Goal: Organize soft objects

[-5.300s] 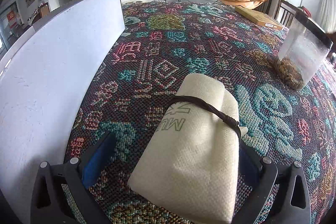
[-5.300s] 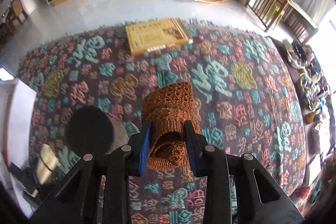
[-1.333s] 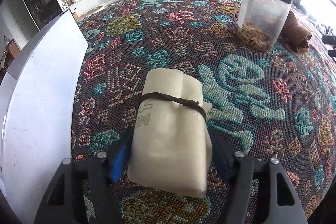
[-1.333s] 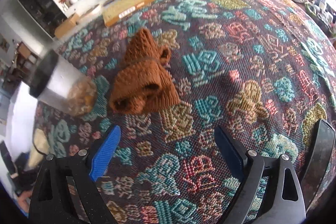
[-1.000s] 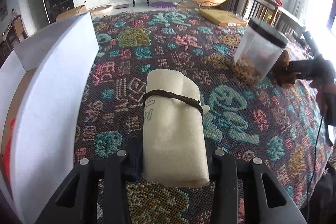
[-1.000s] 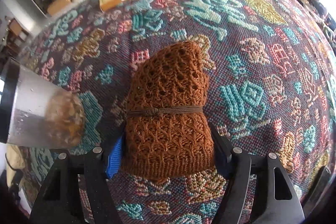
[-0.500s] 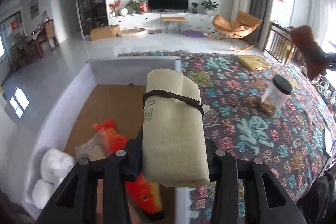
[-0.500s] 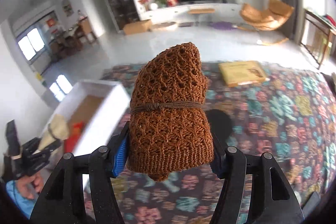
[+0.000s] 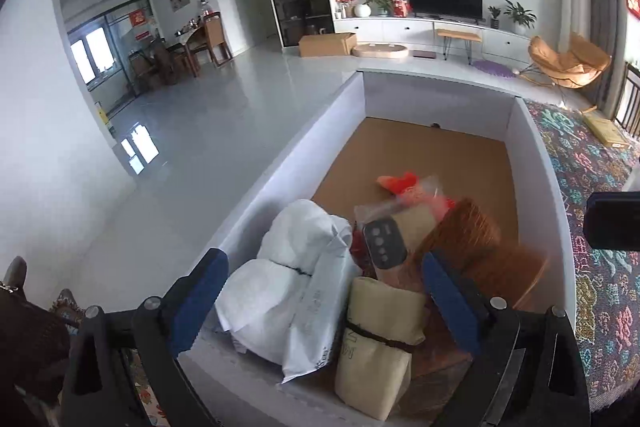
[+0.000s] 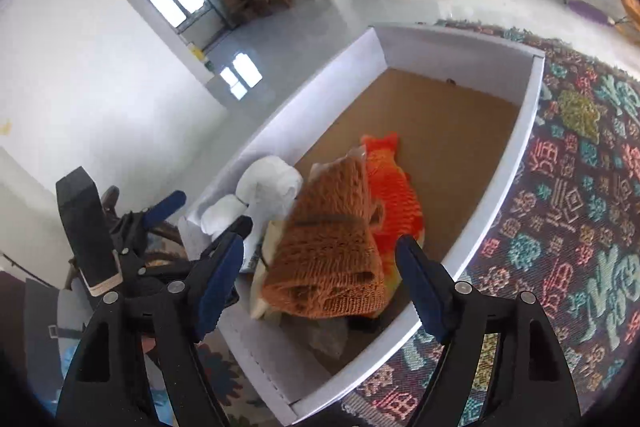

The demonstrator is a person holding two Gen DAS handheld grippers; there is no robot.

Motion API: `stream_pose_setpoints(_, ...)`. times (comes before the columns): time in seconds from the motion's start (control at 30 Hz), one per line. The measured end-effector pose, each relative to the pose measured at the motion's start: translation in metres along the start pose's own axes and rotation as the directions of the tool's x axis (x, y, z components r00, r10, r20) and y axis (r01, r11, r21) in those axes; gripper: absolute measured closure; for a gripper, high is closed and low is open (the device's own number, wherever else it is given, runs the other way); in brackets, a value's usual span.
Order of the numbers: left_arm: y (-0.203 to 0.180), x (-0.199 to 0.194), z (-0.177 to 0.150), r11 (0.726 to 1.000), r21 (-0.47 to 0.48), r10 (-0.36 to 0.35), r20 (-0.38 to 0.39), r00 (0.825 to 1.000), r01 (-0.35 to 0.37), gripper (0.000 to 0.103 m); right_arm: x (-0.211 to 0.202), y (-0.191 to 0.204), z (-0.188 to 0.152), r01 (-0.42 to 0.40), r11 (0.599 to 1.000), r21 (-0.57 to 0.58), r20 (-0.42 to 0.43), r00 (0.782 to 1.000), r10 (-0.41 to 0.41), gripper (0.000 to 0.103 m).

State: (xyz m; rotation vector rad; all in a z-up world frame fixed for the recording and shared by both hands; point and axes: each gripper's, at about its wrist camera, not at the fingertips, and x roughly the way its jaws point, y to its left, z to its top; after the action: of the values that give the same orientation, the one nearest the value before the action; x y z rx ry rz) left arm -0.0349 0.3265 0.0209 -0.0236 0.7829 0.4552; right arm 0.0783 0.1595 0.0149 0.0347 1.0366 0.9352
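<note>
The white box [image 9: 536,155] [image 10: 532,99] with a cardboard floor lies below both grippers. My left gripper [image 9: 320,291] hovers over its near end, jaws opening. The beige roll [image 9: 376,347] tied with a dark cord lies in the box below them, free of the pads. My right gripper [image 10: 320,271] is also opening. The brown knit roll [image 10: 332,251] [image 9: 480,247] is between its fingers, blurred, with a gap to both pads, above the other things in the box.
A white rolled cloth [image 9: 288,267] [image 10: 268,183], an orange plush fish [image 10: 396,195] [image 9: 400,181] and a clear plastic bag [image 9: 400,203] fill the box's near end. Its far half shows bare cardboard. The patterned cloth [image 10: 580,207] covers the table to the right.
Both grippers have swung over the white box and opened. The beige roll has left the left jaws and lies in the box; the brown roll has come free of the right pads.
</note>
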Motion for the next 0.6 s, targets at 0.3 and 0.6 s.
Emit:
stream_pose_setpoints(0.3, 0.003, -0.034, -0.014, 0.985, -0.160, -0.046, 0.065, 0.997, 0.056, 0.005, -0.032, 0.003, -0.027, 0.235, 0.966, -0.108, 0.055, 0.972, -0.230, 0.022)
stream_pose_setpoints(0.6, -0.017, -0.041, -0.014, 0.988, -0.152, -0.039, -0.012, 0.999, 0.037, 0.005, -0.044, 0.018, -0.050, 0.352, 0.925, -0.142, 0.052, 0.936, -0.348, 0.022)
